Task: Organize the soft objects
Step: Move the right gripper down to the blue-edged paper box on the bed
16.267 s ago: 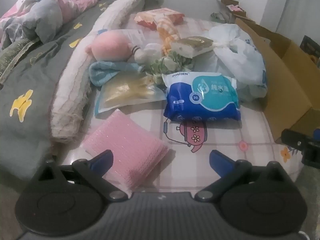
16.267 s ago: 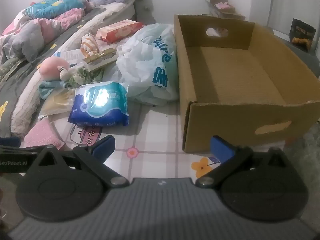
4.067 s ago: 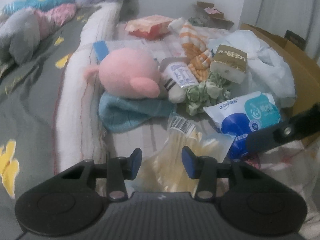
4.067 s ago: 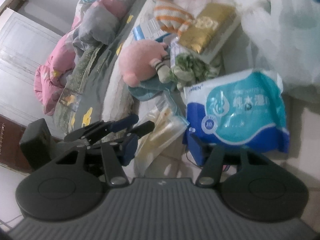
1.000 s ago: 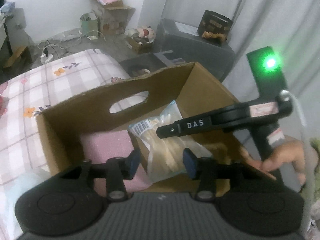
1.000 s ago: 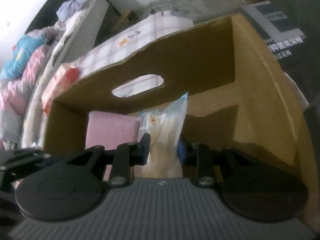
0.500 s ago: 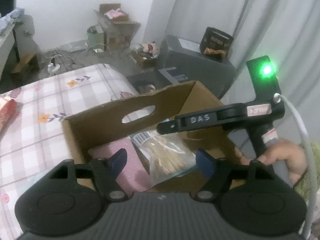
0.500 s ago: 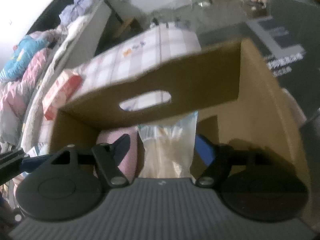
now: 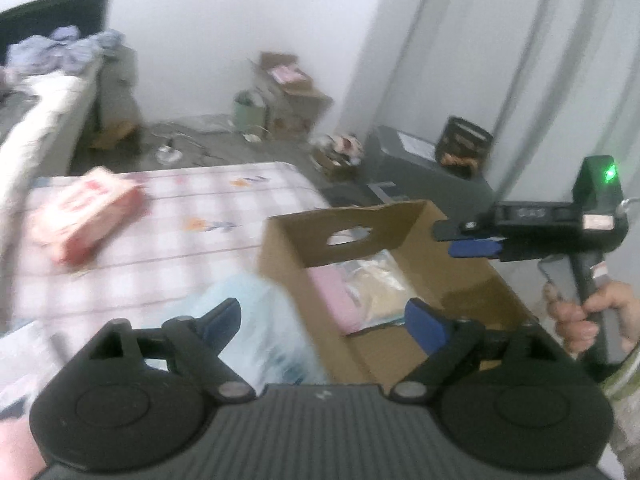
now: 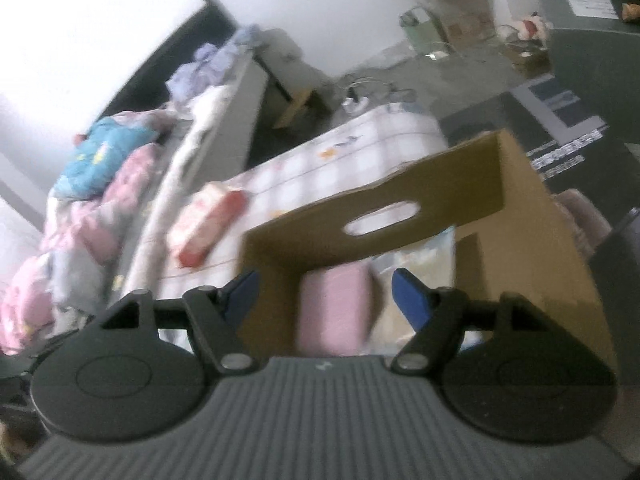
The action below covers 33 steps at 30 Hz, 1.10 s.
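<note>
A cardboard box stands on the checked sheet. Inside it a pink pad lies next to a clear bag of pale yellow stuff. My left gripper hovers above the box's near left corner. Its jaws are opening and nothing is between them. In the right wrist view my right gripper stands open and empty over the box, above the pink pad and the clear bag. From the left wrist view the right gripper shows at the right, held by a hand.
A white and blue plastic bag lies against the box's left wall. A red and pink pack sits on the checked sheet. Crumpled blankets cover the bed at the left. Dark furniture and small boxes stand beyond.
Both grippers let go of the clear bag, which now lies in the box beside the pink pad. Both have drawn back and up, and the left jaws have spread wider.
</note>
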Tool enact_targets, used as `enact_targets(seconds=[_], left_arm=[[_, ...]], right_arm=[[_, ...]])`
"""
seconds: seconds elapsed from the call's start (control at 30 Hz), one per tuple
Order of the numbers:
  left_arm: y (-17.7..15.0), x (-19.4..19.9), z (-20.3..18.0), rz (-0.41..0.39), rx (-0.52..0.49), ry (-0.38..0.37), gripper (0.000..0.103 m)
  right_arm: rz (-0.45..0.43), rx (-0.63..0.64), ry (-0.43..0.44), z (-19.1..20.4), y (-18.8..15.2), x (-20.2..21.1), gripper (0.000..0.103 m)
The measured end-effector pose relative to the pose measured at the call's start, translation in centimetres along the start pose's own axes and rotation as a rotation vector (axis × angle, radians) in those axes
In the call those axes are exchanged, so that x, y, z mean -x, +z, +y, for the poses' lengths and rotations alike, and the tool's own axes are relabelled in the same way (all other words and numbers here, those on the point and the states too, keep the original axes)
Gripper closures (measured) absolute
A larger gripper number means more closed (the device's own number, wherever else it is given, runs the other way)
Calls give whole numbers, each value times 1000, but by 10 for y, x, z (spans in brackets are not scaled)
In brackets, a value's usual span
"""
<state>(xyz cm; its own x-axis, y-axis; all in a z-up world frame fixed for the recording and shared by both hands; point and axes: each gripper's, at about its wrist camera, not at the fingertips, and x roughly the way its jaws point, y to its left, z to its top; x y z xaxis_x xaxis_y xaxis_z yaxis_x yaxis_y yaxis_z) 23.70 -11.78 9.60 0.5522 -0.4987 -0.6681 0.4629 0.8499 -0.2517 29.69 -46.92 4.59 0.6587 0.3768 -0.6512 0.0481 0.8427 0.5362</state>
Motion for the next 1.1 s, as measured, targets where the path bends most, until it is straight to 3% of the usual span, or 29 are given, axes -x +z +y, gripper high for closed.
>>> enact_targets(seconds=[0.2, 0.37, 0.63, 0.83, 1.03, 1.1], left_arm=[[-47, 71, 45, -82, 65, 125, 12], [-83, 110, 83, -145, 116, 244, 12], [-98, 130, 136, -219, 94, 385, 14], [-70, 103, 180, -119, -35, 399, 23], [-52, 44, 212, 73, -192, 402, 22], [-48, 27, 218, 114, -230, 391, 17]], right_arm=[[41, 61, 98, 62, -28, 16, 30], [105, 161, 176, 130, -47, 2, 30], [242, 234, 285, 228, -65, -54, 30], [369, 128, 325, 269, -65, -132, 30], [523, 34, 245, 284, -63, -230, 30], [583, -26, 204, 283, -65, -261, 30]])
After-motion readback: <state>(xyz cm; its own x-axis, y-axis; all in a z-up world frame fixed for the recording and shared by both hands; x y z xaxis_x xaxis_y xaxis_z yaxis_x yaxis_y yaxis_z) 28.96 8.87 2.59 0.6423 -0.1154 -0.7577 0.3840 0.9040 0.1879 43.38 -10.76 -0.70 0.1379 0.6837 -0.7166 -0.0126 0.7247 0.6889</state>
